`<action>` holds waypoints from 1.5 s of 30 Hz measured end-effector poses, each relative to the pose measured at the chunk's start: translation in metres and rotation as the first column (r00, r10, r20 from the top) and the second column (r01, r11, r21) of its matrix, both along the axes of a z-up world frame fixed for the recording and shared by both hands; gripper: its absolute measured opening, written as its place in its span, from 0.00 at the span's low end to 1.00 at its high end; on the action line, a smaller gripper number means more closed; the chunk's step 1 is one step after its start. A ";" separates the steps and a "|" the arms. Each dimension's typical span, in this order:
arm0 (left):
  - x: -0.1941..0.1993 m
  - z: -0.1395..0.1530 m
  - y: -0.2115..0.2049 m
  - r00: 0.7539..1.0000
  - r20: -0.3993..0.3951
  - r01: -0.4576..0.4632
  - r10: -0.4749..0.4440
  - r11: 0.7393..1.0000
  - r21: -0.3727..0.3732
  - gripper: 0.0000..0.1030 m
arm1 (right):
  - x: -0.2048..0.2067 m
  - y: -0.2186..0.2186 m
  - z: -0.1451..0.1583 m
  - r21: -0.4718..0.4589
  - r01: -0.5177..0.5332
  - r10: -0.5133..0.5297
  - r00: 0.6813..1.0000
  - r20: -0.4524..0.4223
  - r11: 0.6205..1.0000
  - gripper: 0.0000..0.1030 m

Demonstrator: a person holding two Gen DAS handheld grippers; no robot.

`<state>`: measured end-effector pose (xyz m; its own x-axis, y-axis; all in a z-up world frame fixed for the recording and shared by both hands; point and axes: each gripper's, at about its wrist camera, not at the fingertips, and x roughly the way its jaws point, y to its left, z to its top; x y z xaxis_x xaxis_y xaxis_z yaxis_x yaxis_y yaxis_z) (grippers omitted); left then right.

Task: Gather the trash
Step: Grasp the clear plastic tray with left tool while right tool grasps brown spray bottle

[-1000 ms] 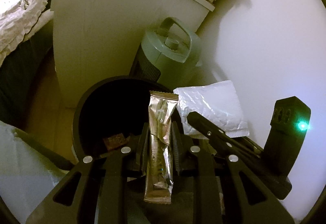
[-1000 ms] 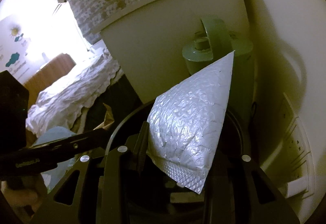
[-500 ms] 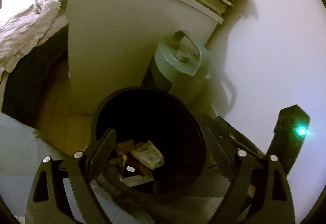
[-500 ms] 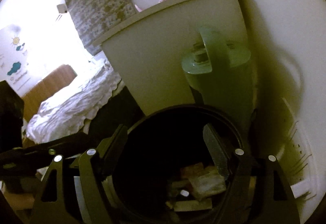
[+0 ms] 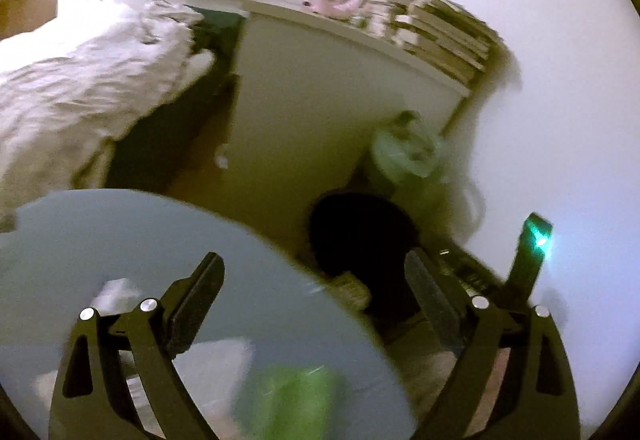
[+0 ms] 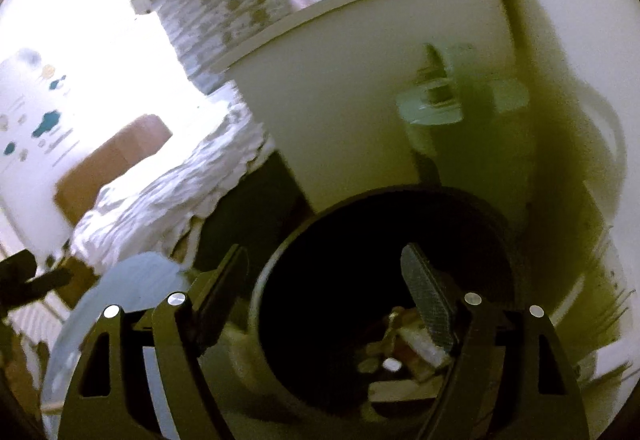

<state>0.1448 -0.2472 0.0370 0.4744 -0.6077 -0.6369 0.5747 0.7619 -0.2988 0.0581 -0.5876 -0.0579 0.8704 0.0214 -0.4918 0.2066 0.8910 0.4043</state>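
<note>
A round black trash bin [image 6: 400,216] stands on the floor by the wall; it also shows in the left wrist view [image 5: 360,228]. Wrappers and paper trash [image 6: 404,356] lie inside it. My right gripper [image 6: 324,272] is open and empty, just above the bin's near rim. My left gripper [image 5: 316,280] is open and empty, raised over the edge of a round pale blue table [image 5: 120,240], to the left of the bin. A blurred green item [image 5: 288,400] and white scraps [image 5: 116,288] lie on that table.
A white cabinet [image 5: 320,112] with stacked books [image 5: 440,36] stands behind the bin. A green canister with a handle [image 6: 452,108] sits between cabinet and wall. A bed with white bedding [image 5: 80,96] is at left. The other gripper's body with a green light [image 5: 536,236] shows at right.
Both grippers opened and dropped the silver wrapper and the bubble mailer into the bin. Since then both have pulled back and up; the left has swung left over the blue table.
</note>
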 end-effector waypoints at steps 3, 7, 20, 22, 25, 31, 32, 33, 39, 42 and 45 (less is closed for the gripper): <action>-0.003 -0.001 0.045 0.999 0.019 -0.035 0.034 0.997 0.074 0.88 | -0.001 0.026 0.001 0.002 -0.107 0.107 0.994 -0.007 0.994 0.76; -0.016 -0.011 0.094 0.999 0.020 -0.037 0.035 0.991 0.128 0.88 | -0.011 0.070 0.002 0.059 -0.266 0.268 0.963 -0.021 0.962 0.76; -0.031 -0.068 0.169 0.997 -0.079 -0.004 0.016 0.989 0.147 0.63 | 0.024 0.227 0.051 0.126 -0.524 0.539 0.824 -0.176 0.842 0.76; -0.035 -0.072 0.167 0.997 -0.072 0.012 -0.001 0.988 0.151 0.63 | 0.048 0.242 0.051 0.158 -0.526 0.549 0.804 -0.227 0.836 0.76; -0.036 -0.079 0.164 0.997 -0.070 0.020 -0.009 0.986 0.166 0.62 | 0.088 0.264 0.040 0.183 -0.520 0.551 0.776 -0.307 0.834 0.76; -0.035 -0.086 0.167 0.998 -0.057 -0.002 0.011 0.989 0.149 0.50 | 0.139 0.323 0.012 0.125 -0.524 0.513 0.710 -0.483 0.843 0.76; -0.035 -0.086 0.169 0.999 -0.048 -0.014 0.021 0.989 0.149 0.49 | 0.143 0.331 0.009 0.100 -0.525 0.496 0.701 -0.512 0.845 0.76; -0.036 -0.086 0.169 0.999 -0.044 -0.019 0.026 0.989 0.148 0.48 | 0.146 0.337 0.005 0.078 -0.527 0.482 0.696 -0.532 0.846 0.76; -0.036 -0.085 0.181 0.998 -0.019 -0.064 0.067 0.989 0.137 0.42 | 0.148 0.357 0.002 -0.124 -0.583 0.412 0.693 -0.591 0.803 0.47; -0.034 -0.084 0.189 0.995 -0.014 -0.091 0.094 0.986 0.140 0.42 | 0.150 0.347 0.002 -0.129 -0.589 0.413 0.690 -0.595 0.798 0.36; -0.029 -0.085 0.196 0.992 -0.019 -0.124 0.127 0.984 0.127 0.42 | 0.154 0.338 0.001 -0.185 -0.579 0.383 0.712 -0.589 0.794 0.33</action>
